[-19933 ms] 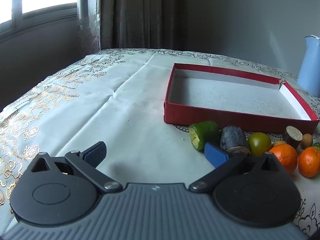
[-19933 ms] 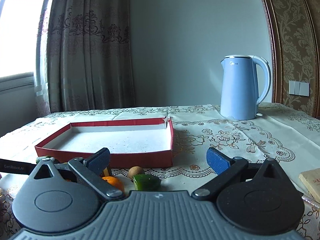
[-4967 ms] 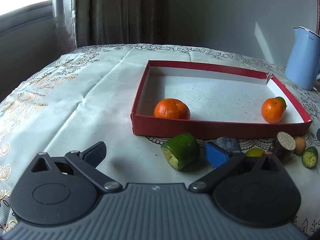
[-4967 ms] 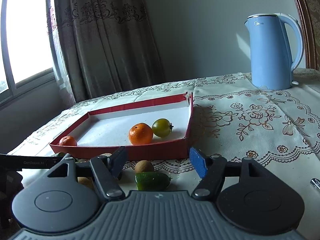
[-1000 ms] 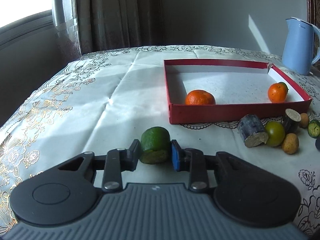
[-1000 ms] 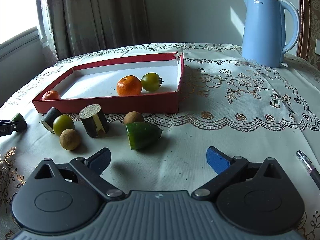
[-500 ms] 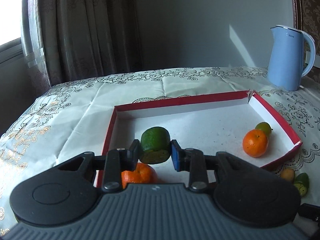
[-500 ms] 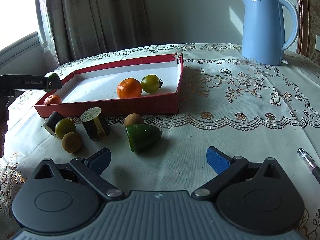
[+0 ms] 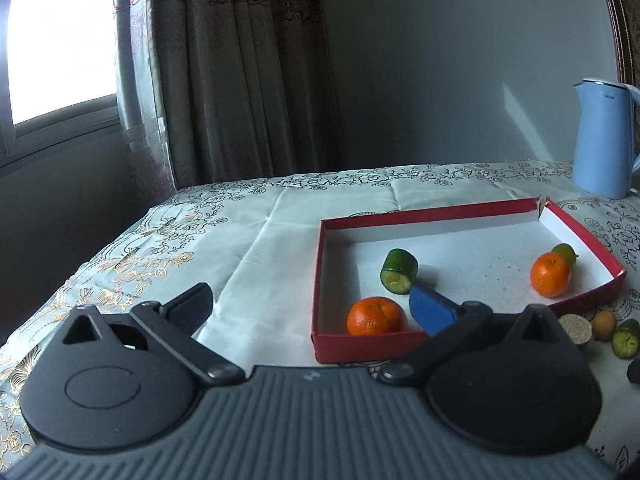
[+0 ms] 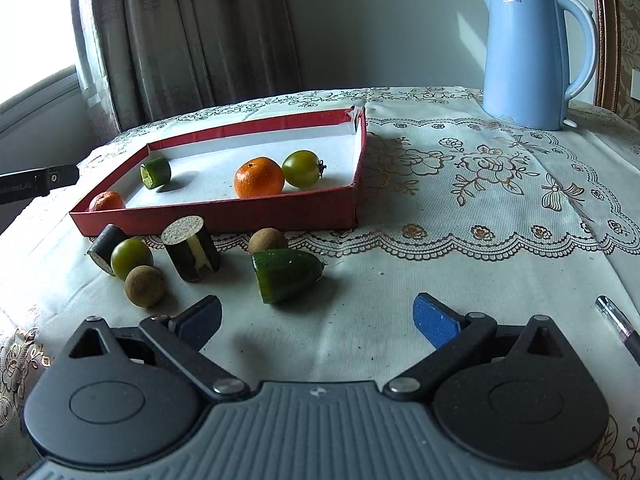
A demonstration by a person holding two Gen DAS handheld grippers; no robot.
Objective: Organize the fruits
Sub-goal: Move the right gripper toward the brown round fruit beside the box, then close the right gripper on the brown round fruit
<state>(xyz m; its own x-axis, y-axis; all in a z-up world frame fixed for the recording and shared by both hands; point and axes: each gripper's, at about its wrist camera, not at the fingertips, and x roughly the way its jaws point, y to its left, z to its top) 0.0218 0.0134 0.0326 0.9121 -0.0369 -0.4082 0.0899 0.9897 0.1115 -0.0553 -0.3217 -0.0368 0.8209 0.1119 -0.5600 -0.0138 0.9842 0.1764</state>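
The green cucumber chunk (image 9: 398,271) that sat clamped in the left tongs (image 9: 308,308) now lies in the red box (image 9: 318,280), freed as those jaws just swung wide and empty. Boxed from left to right: orange, chunk, orange, green tomato. Six pieces (image 10: 286,274) wait on the counter (image 10: 480,240) before the wide, empty right tongs (image 10: 316,320).

We see a red tray (image 10: 256,216) with white floor, orange tangerines (image 10: 259,177), a pale blue kettle (image 10: 532,56), and a floral-patterned cloth (image 10: 480,200).
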